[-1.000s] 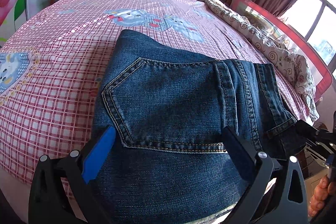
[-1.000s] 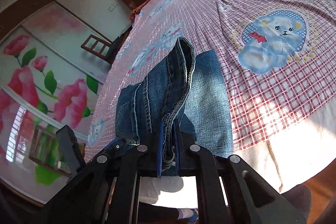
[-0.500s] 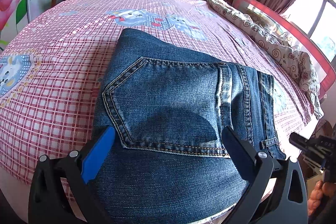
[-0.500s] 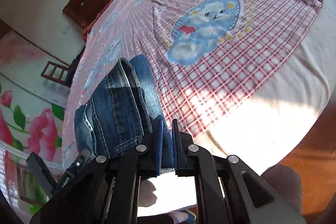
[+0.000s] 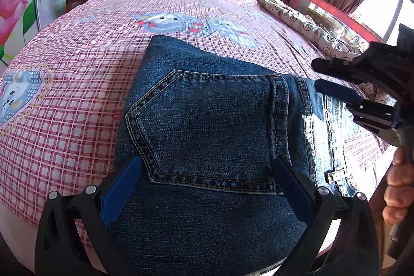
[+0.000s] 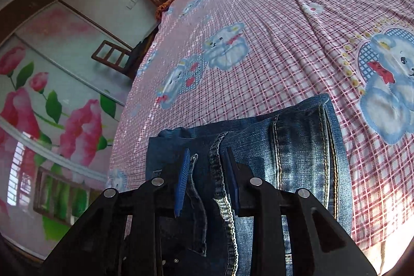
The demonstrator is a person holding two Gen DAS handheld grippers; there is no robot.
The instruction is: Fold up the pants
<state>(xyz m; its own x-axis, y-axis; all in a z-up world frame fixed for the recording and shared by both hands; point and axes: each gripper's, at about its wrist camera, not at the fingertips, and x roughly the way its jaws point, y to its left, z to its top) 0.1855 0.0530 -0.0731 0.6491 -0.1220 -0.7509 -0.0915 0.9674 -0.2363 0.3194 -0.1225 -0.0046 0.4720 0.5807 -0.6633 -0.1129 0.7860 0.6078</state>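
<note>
Jeans (image 5: 207, 126) lie folded under both grippers, left (image 5: 207, 188) and right (image 6: 207, 172), jaws apart.

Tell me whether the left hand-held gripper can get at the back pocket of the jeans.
Probably yes: the left hand-held gripper is open right over the back pocket of the jeans, and nothing lies between them.

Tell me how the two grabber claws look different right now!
The left gripper is spread wide, with the whole back pocket of the jeans showing between its fingers. The right gripper has a narrower gap, framing only a seam.

The left gripper sits low over the denim; the right gripper, in the left view, hovers above the jeans' edge.

Both have black frames with blue pads, and neither pinches fabric.
</note>
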